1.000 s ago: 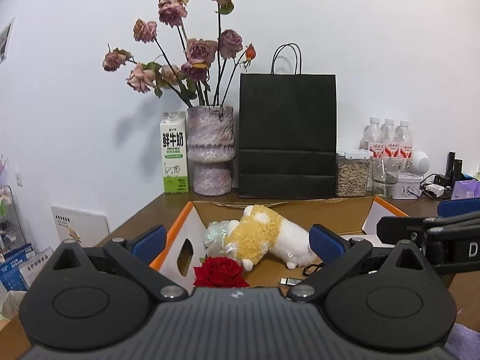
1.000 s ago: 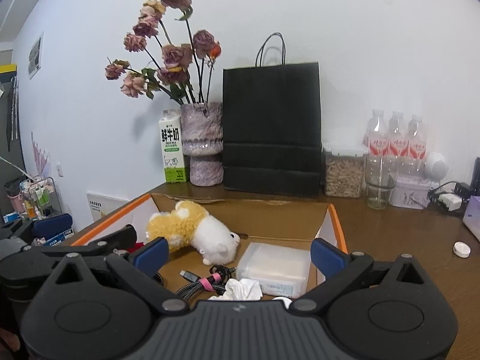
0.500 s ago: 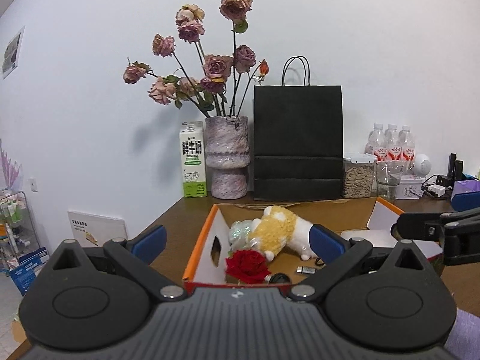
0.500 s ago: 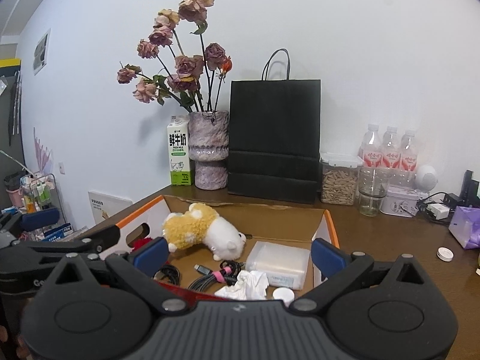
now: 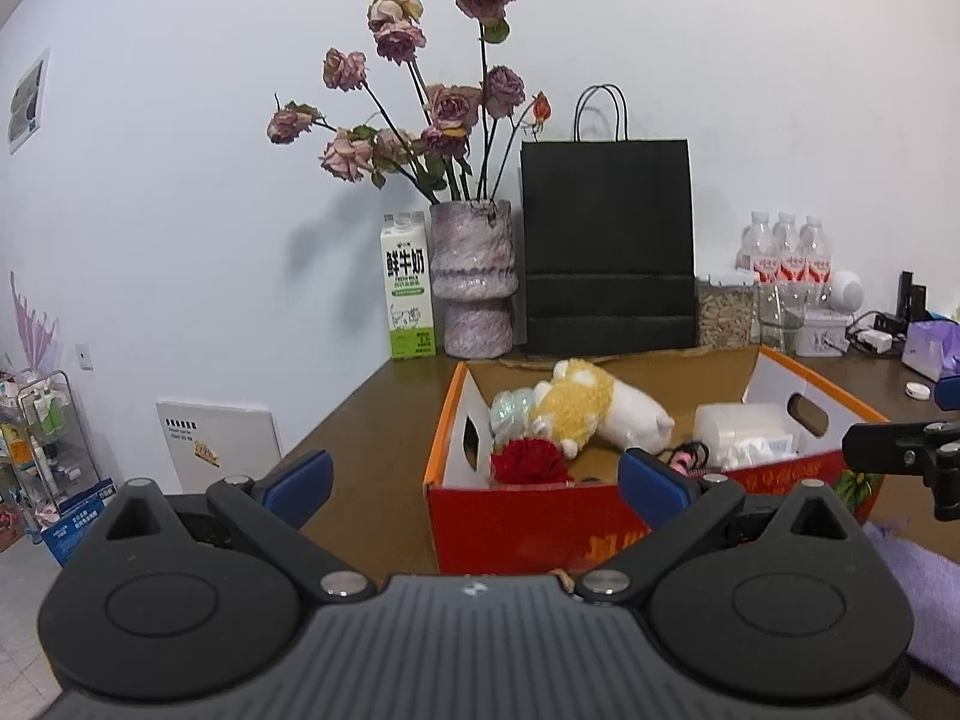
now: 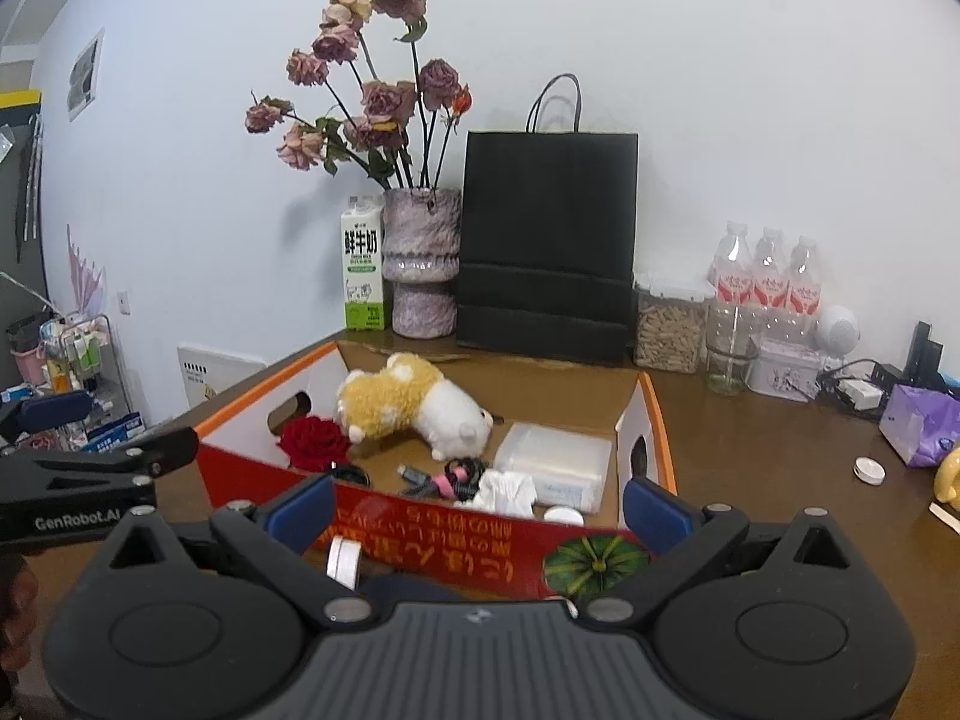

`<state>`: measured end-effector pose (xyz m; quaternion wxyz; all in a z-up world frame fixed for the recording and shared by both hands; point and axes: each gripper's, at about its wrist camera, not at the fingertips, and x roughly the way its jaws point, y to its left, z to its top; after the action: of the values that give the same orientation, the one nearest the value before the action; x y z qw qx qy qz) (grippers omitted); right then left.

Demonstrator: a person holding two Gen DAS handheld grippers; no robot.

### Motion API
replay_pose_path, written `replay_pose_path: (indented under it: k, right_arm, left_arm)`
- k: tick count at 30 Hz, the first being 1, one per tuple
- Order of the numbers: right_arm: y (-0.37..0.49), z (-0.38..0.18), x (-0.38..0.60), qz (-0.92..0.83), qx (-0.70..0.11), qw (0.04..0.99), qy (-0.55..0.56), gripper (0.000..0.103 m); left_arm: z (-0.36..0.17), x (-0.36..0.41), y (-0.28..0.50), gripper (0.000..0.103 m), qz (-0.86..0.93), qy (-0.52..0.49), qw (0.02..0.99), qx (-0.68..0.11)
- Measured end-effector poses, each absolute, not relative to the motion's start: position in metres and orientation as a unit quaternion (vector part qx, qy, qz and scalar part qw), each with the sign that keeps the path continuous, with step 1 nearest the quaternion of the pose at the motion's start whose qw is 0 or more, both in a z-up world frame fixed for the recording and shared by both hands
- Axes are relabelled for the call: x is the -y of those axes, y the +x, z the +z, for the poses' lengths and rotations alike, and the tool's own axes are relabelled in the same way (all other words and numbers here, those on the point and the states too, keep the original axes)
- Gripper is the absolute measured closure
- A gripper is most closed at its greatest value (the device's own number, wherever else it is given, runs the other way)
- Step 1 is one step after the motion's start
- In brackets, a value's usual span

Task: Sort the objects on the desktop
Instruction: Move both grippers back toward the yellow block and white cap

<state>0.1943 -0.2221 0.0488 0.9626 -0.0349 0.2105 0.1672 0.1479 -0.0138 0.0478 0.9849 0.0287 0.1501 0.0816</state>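
An open cardboard box [image 6: 456,531] with red front and orange rim stands on the brown desk, also in the left wrist view [image 5: 528,516]. Inside lie a yellow-white plush toy [image 6: 414,405], a red rose [image 6: 315,441], a clear plastic case [image 6: 555,465], a cable bundle [image 6: 450,474] and crumpled tissue [image 6: 507,492]. My left gripper [image 5: 474,477] is open and empty, in front of the box's left part. My right gripper [image 6: 477,507] is open and empty, in front of the box. A roll of white tape [image 6: 343,558] lies before the box.
At the back stand a milk carton [image 6: 363,267], a vase of dried roses [image 6: 420,264], a black paper bag [image 6: 546,243], a jar [image 6: 669,324], a glass [image 6: 729,348] and water bottles [image 6: 765,279]. At right lie a purple tissue pack [image 6: 918,423] and a white cap [image 6: 869,471].
Both grippers have drawn back and up from over the box. The box's red front wall now shows in both views. The objects inside have not moved.
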Motion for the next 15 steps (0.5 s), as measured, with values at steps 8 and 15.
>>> replay_pose_path:
  k: [8,15]
  right_arm:
    - [0.187,0.03,0.232,0.163,-0.244,0.956,-0.024,0.001]
    - [0.183,0.01,0.231,0.169,-0.275,0.946,-0.026,0.001]
  left_arm:
    - [0.03,0.01,0.136,0.0,0.078,0.026,0.978,-0.191]
    - [0.015,0.006,0.133,0.0,0.078,0.026,0.972,-0.221]
